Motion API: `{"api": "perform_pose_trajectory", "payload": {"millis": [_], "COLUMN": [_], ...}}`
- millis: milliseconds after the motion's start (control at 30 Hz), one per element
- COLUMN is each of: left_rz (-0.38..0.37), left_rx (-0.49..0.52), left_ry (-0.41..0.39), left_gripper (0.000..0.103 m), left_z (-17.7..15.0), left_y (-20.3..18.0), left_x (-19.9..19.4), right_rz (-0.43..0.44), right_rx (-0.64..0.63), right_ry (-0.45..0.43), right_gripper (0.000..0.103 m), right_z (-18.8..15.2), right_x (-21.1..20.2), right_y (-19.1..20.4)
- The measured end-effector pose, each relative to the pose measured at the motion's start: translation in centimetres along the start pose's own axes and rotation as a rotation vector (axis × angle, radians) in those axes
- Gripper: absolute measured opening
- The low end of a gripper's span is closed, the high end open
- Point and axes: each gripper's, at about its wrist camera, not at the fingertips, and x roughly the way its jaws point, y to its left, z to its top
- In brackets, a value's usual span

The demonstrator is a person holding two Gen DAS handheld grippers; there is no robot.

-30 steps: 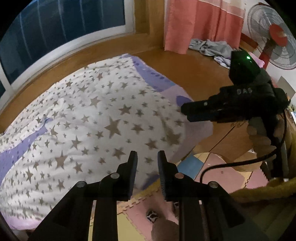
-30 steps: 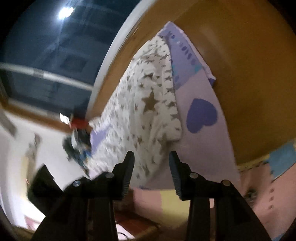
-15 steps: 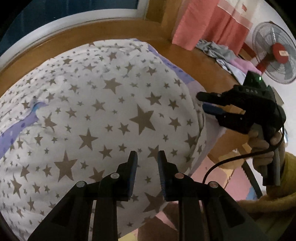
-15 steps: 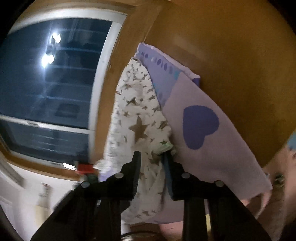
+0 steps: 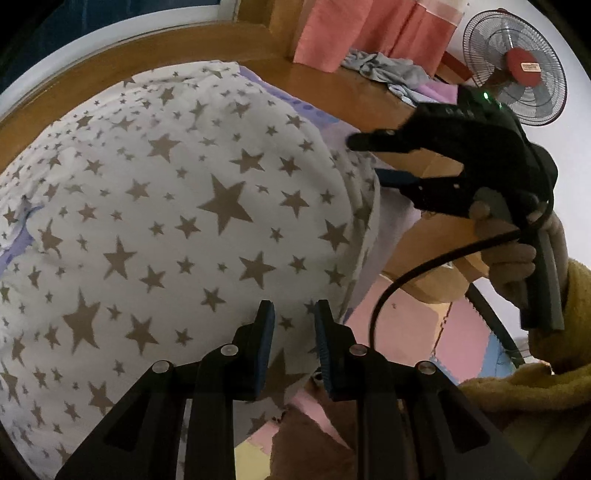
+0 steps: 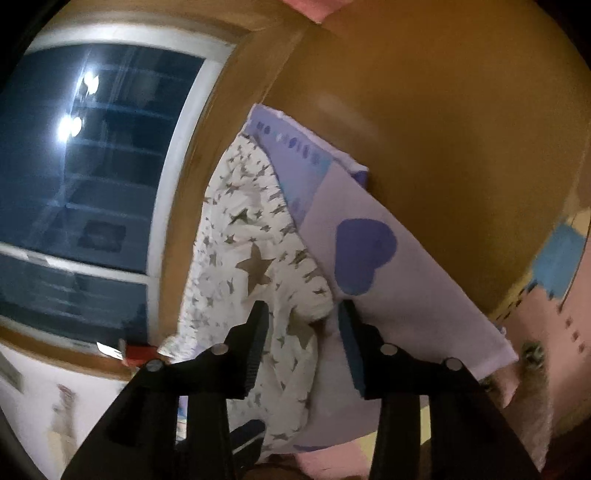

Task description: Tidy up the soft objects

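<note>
— Right up close, what are the two grippers doing?

— Nearest the left camera, the left gripper (image 5: 291,325) points forward over the near edge of the quilt (image 5: 177,221). Its jaws stand a narrow gap apart with nothing between them. The right gripper (image 5: 364,157) comes in from the right side, level with the quilt's right edge. A hand (image 5: 511,254) in a yellow fuzzy sleeve (image 5: 554,376) grips its handle, and a black cable (image 5: 424,266) loops down from it.

— And the right one's jaws?

— In the right wrist view the right gripper (image 6: 301,323) is spread wide, its two fingers either side of a bunched corner of the quilt. It is not pinching the cloth.

— How does the quilt look?

— White, covered with brown stars large and small, puffy and domed. It lies on a pale purple sheet (image 6: 406,295) with a dark purple heart (image 6: 364,254) and a dotted band, and the sheet's edge hangs over the front of a wooden platform (image 6: 461,129). Coloured foam floor mats (image 5: 417,325) sit below.

— Further back?

— A dark window (image 6: 92,177) along the platform, a pink curtain (image 5: 369,33), a crumpled grey cloth (image 5: 384,70) and a standing fan (image 5: 515,66) with a red hub.
</note>
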Motion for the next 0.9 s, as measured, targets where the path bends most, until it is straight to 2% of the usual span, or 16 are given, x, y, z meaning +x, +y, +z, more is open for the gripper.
{"api": "perform_pose_trajectory", "payload": {"millis": [33, 67, 100, 267, 333, 500, 567, 667, 733, 767, 800, 833, 900], "left_rz": [-0.004, -0.008, -0.012, -0.043, -0.041, -0.044, -0.027, 0.008, 0.034, 0.052, 0.075, 0.098, 0.102], "left_rx": [0.001, 0.001, 0.002, 0.023, 0.044, 0.063, 0.066, 0.067, 0.054, 0.046, 0.038, 0.031, 0.003], "left_ry": [0.0, 0.0, 0.0, 0.009, 0.016, 0.018, -0.013, -0.063, -0.09, -0.096, -0.097, -0.098, -0.097], "left_gripper": [0.022, 0.023, 0.023, 0.023, 0.023, 0.023, 0.023, 0.024, 0.025, 0.025, 0.025, 0.025, 0.025], "left_z": [-0.1, -0.1, -0.2, -0.7, -1.0, -0.7, 0.0, 1.5, 2.9, 3.7, 4.4, 5.1, 6.7], "left_y": [-0.1, -0.2, -0.2, -1.1, -1.6, -1.9, -1.6, -0.9, 0.1, 0.8, 1.4, 2.1, 2.9], "left_x": [0.0, 0.0, 0.1, -0.3, -0.4, -1.5, -2.5, -4.0, -4.3, -4.3, -4.2, -4.0, -3.4], "right_rz": [-0.024, -0.049, -0.075, -0.278, -0.328, -0.472, -0.472, -0.415, -0.376, -0.357, -0.337, -0.316, -0.281], "right_rx": [-0.038, -0.072, -0.105, -0.184, -0.221, -0.448, -0.512, -0.59, -0.642, -0.667, -0.693, -0.721, -0.802], "right_ry": [-0.004, -0.012, -0.023, -0.189, -0.173, -0.102, -0.069, -0.085, -0.096, -0.101, -0.106, -0.11, -0.076], "right_gripper": [0.039, 0.023, 0.018, 0.016, 0.016, 0.02, 0.021, 0.028, 0.04, 0.05, 0.056, 0.056, 0.056], "right_z": [-0.2, -0.3, -0.5, -1.0, -0.9, -1.5, -1.5, 1.0, 2.6, 3.5, 4.3, 5.2, 7.8], "right_x": [0.1, -0.1, -0.4, -4.5, -4.3, -1.4, -1.7, -2.4, -2.9, -3.2, -3.4, -3.4, 0.0], "right_y": [0.5, 0.9, 1.3, 1.5, 1.1, 2.4, 3.5, 6.0, 7.7, 8.5, 9.3, 10.2, 12.2]}}
